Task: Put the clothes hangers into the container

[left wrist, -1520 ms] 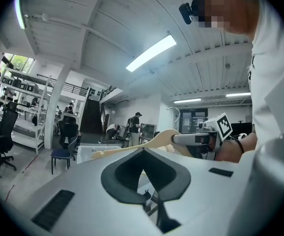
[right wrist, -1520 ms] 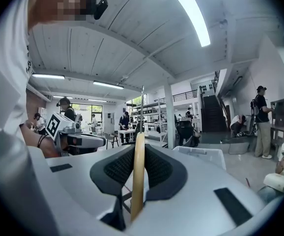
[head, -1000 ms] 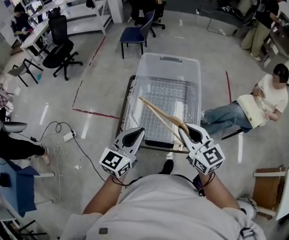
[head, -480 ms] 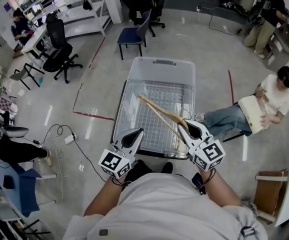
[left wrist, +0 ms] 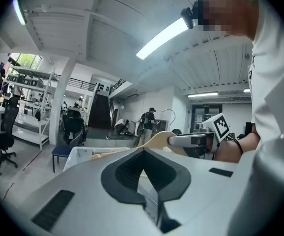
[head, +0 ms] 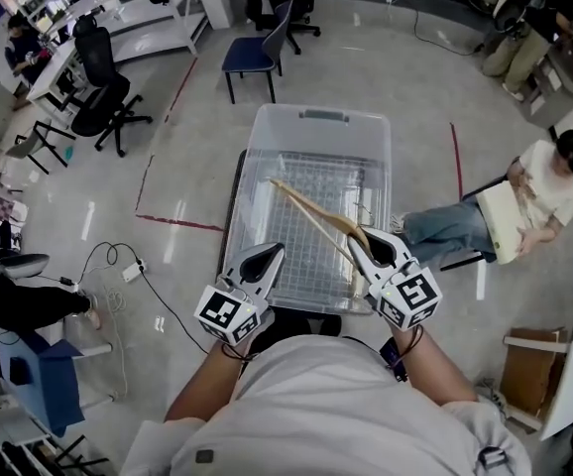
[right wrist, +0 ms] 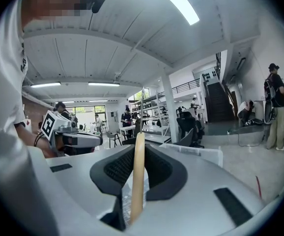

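A clear plastic container (head: 318,115) stands on a dark cart straight ahead, and a wire grid shows through its bottom. My right gripper (head: 363,249) is shut on one end of a wooden clothes hanger (head: 311,216). The hanger reaches up and to the left over the container's inside. In the right gripper view the hanger (right wrist: 138,181) stands upright between the pads of the right gripper (right wrist: 138,166). My left gripper (head: 265,259) hovers over the container's near left edge, shut and empty. The left gripper (left wrist: 142,173) looks across at the hanger (left wrist: 156,139) and the right gripper (left wrist: 186,140).
A person (head: 524,201) sits on the floor close to the container's right side. A blue chair (head: 252,53) stands beyond it and black office chairs (head: 98,97) at far left. A cable with a power strip (head: 128,266) lies left. A cardboard box (head: 529,370) is right.
The container has come slightly closer. Both grippers now sit a little further over its near edge. The right gripper still holds the hanger.
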Tool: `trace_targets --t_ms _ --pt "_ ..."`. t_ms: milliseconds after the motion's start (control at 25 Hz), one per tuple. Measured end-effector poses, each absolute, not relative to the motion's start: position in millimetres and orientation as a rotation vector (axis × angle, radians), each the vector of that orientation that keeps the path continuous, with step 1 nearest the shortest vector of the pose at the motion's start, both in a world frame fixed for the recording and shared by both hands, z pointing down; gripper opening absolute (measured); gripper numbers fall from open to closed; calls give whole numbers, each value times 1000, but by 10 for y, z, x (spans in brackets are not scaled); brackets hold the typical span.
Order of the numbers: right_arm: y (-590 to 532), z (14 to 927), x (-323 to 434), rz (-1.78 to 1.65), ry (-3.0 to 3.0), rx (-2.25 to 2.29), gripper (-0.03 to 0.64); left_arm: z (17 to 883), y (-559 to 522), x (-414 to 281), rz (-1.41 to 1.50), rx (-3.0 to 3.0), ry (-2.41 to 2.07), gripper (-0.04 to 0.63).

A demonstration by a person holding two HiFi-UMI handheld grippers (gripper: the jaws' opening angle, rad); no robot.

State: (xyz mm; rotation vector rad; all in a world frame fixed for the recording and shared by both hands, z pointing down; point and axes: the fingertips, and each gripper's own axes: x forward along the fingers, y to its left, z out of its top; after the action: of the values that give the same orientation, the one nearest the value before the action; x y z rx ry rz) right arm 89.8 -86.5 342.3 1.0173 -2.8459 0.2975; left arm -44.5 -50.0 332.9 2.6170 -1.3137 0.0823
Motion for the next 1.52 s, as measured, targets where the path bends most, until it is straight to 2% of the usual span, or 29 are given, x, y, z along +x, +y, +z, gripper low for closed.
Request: trace_targets --t_ms 600,1080,1520 --pt "-1501 4062 349 430 -2685 1089 64 3767 -1289 -752 118 2585 -1140 16" --pt "-1753 5116 132 647 -2516 1110 66 4662 -1520 -860 190 2469 -1034 17" --pt "-1800 5989 35 668 -2394 1037 66 5211 -1736 -658 299 2460 -965 17"
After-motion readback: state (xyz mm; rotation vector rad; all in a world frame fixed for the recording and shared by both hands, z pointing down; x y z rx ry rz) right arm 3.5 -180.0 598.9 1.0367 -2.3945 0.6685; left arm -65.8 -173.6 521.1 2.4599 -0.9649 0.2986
